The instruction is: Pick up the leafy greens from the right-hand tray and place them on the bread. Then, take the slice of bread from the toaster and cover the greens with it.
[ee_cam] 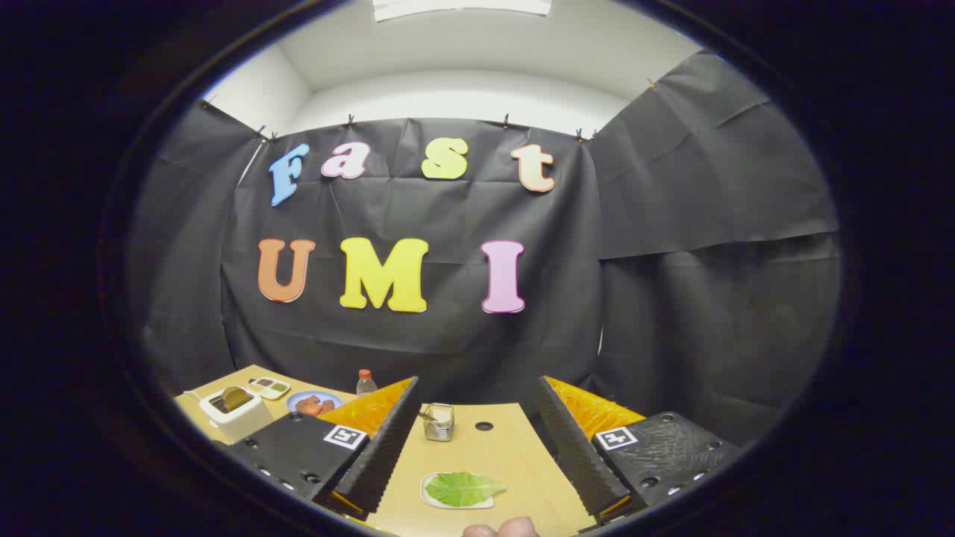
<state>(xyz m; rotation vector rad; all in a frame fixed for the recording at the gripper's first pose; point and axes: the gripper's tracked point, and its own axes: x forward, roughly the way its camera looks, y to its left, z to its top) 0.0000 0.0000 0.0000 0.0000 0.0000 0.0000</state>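
My gripper [477, 455] is open, its two fingers spread wide above the wooden table [492, 455]. Between the fingers and below them lies a green leaf [462, 488] on a small white tray [431, 498]. Off to the left, beyond the left finger, stands a white toaster [233, 412] with a brown slice of bread [233, 397] sticking out of its slot. Nothing is held between the fingers.
A blue plate [313, 403] with reddish food sits right of the toaster, a small white tray [268, 387] with bits of food behind it, and a red-capped bottle [365, 382]. A small metal holder [438, 422] stands mid-table near a round hole [483, 426]. A person's fingertips [498, 529] show at the near edge.
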